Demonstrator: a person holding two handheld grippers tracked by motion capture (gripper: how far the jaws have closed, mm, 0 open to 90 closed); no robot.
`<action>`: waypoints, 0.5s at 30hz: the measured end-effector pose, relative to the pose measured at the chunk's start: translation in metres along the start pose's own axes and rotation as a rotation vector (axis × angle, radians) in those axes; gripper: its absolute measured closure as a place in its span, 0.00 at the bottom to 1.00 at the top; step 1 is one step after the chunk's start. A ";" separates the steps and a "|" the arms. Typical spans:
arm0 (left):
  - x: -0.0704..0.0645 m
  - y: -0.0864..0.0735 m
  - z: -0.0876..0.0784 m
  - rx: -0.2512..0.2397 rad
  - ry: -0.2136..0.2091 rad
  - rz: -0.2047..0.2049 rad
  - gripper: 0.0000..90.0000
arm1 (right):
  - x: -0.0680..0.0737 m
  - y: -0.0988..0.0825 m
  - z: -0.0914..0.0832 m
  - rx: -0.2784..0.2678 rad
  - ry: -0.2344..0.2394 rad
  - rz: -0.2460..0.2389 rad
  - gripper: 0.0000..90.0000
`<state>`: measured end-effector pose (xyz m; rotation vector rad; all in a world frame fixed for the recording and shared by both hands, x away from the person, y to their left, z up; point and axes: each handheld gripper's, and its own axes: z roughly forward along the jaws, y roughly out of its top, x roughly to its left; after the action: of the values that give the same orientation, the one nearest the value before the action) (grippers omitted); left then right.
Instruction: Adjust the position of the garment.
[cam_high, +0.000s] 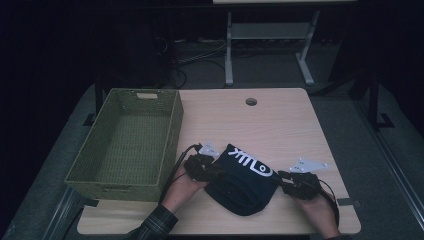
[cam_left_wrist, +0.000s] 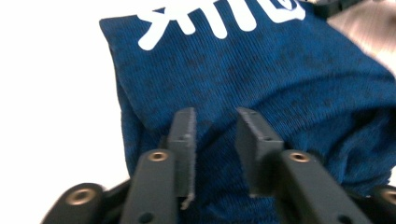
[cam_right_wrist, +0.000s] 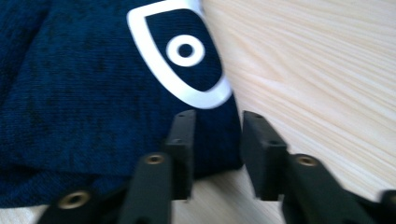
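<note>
A folded blue shirt (cam_high: 245, 180) lies near the counter's (cam_high: 280, 120) front edge, between both hand-held grippers, left (cam_high: 212, 167) and right (cam_high: 285, 179), jaws apart; green basket (cam_high: 125, 145) fills the left edge.

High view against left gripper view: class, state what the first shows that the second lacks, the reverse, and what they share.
The high view alone shows the green woven basket, the wooden table, both hands and the right gripper. The left gripper view alone shows the knit texture of the cloth and the gap between the left gripper jaws, which stand apart over it. Both show the dark blue garment with its white print.
</note>
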<state>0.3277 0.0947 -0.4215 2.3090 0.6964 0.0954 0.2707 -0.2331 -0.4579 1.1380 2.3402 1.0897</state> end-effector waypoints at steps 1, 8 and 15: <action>0.004 0.003 -0.002 -0.002 -0.002 -0.012 0.65 | -0.003 -0.002 -0.004 -0.003 -0.014 0.016 0.58; 0.015 0.012 -0.002 -0.040 0.008 -0.040 0.39 | -0.010 -0.014 -0.013 0.008 -0.071 0.058 0.34; 0.031 0.020 0.019 -0.023 0.003 -0.074 0.23 | -0.017 -0.031 -0.009 0.054 -0.129 0.084 0.17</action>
<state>0.3679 0.0865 -0.4259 2.2594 0.7774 0.0729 0.2597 -0.2632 -0.4762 1.2967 2.2528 0.9558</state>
